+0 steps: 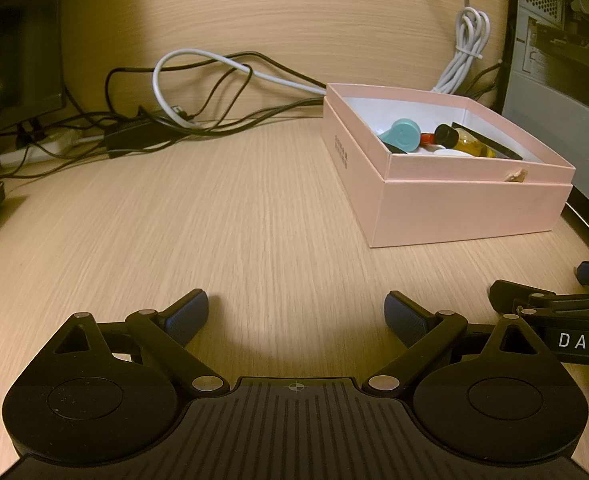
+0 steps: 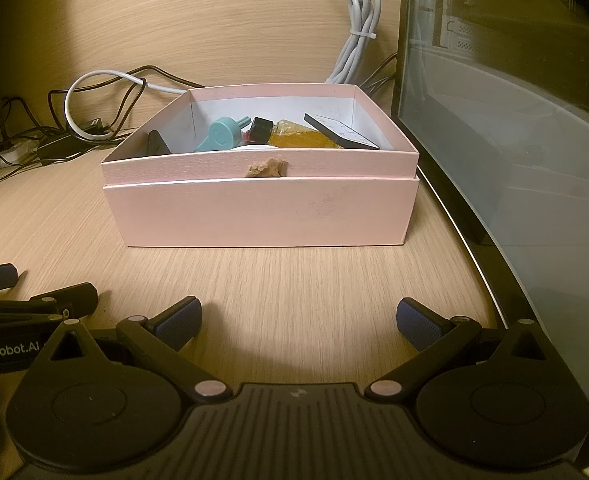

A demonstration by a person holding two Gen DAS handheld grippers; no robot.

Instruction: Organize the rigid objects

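While both tools hover low over the wooden desk (image 1: 254, 208), the left gripper (image 1: 296, 316) and right gripper (image 2: 299, 322) stand spread wide, grasping nothing. Ahead of the right gripper sits the pink box (image 2: 262, 216), well apart from both. Inside lie a teal whistle (image 2: 219, 138), a black-capped yellow bottle (image 2: 294, 138) and a dark flat card (image 2: 340, 132). Cables (image 1: 198, 92) trail behind, against the back panel.

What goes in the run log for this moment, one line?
left claw open, empty | right claw open, empty | pink cardboard box on wooden desk, holds teal plastic whistle
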